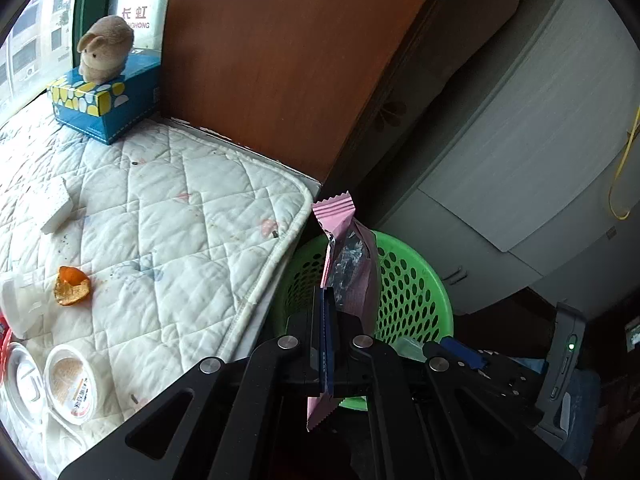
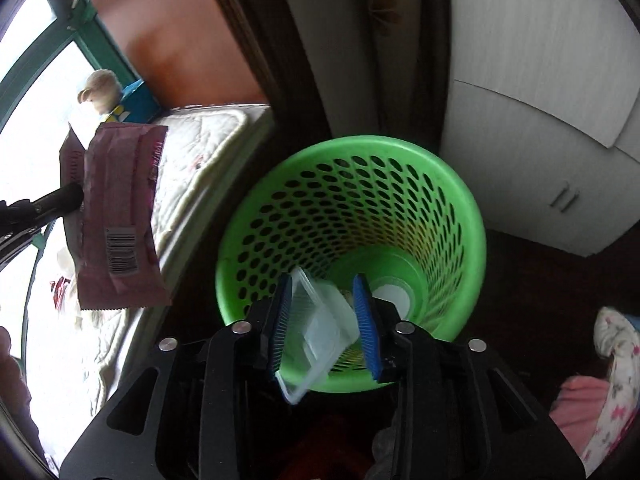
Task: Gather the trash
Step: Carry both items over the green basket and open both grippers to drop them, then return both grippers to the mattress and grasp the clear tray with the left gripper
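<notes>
Right wrist view alone: basket [image 2: 352, 152] floor, my right fingers [image 2: 326, 322] parted around clear lid [image 2: 316, 328]; left fingers [image 1: 326, 336] clenched on pink wrapper [image 1: 352, 264].

Black grippers [image 2: 324, 312], blue ribbed pads [image 2: 366, 320], silver screws

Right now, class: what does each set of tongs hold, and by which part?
Left tongs: pink wrapper, pinched near its lower end. Right tongs: a clear plastic lid lies between the pads; grip cannot be told.
</notes>
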